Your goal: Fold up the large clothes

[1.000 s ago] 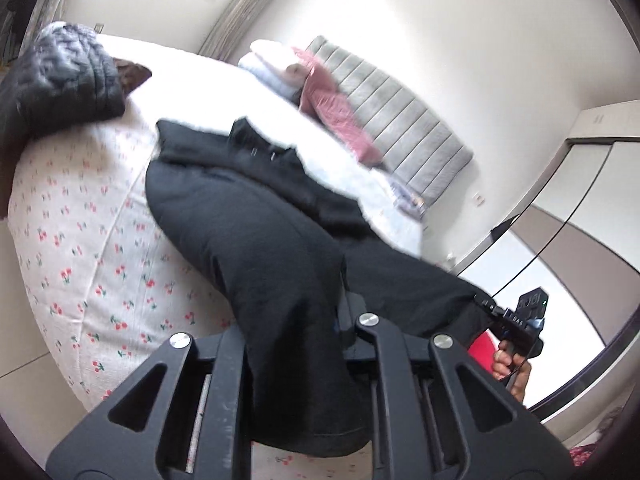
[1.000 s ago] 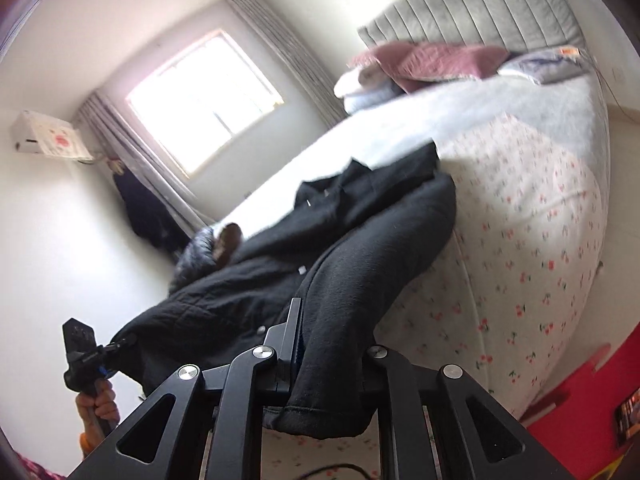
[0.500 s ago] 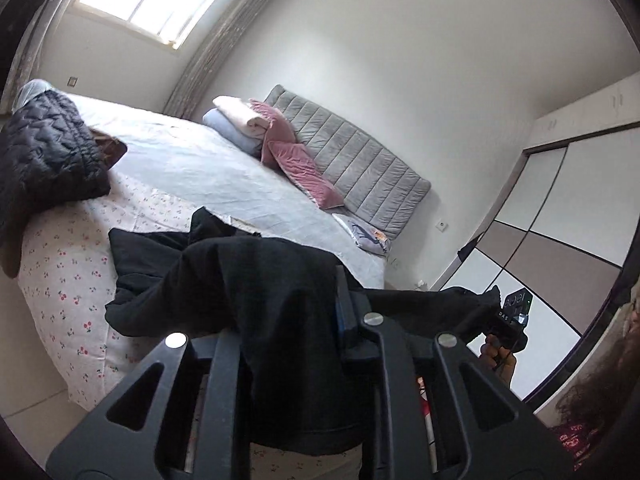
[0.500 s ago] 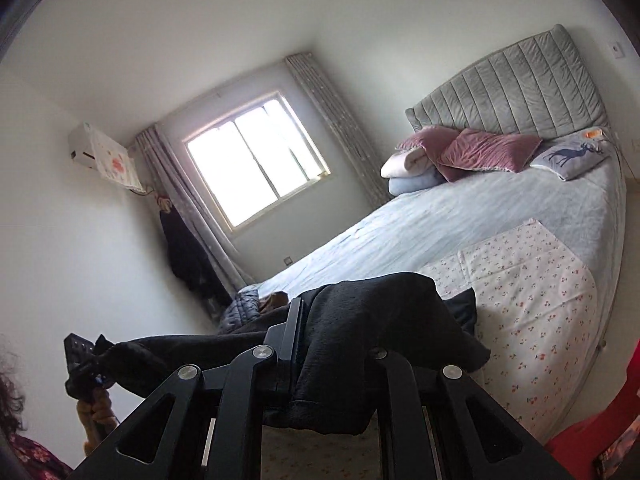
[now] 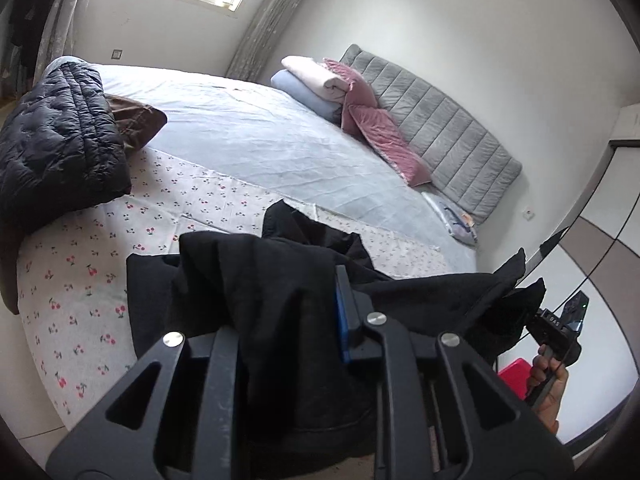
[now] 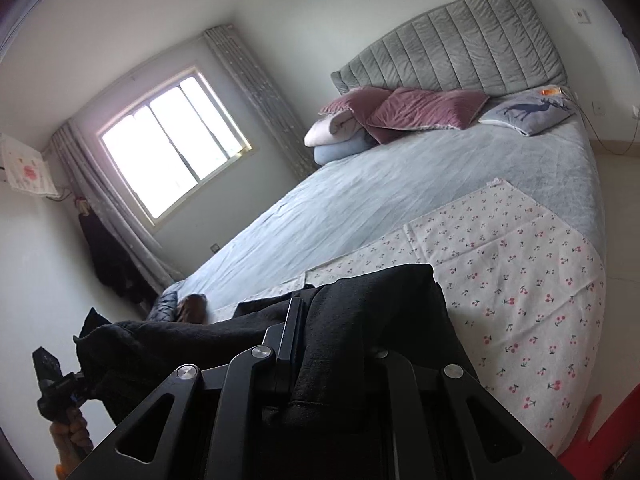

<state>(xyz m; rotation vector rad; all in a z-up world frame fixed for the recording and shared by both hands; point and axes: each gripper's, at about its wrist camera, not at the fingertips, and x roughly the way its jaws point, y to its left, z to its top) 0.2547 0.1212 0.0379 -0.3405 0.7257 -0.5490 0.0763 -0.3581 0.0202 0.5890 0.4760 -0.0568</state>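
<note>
Black coat [image 5: 280, 280] hangs bunched between both tongs at the foot of the bed [image 5: 248, 148], lifted off the cherry-print sheet [image 5: 80, 264] with only some folds trailing near it. Left tongs [image 5: 296, 344] nearly closed, pinching thick cloth, jaws have just been opening a little with the cloth between them; right tongs [image 6: 332, 364] clamped near shut on the other end. In the left view the right tongs [image 5: 556, 328] show off to the side, fabric stretched across to them. Judgement: step is carrying the coat to lay flat; keep both grips firm, hold the span taut and level, lower onto the sheet clear of the quilted jacket [image 5: 56, 140] at the bed's far corner. No readable brand; small letters on the far handle too small to tell.
</note>
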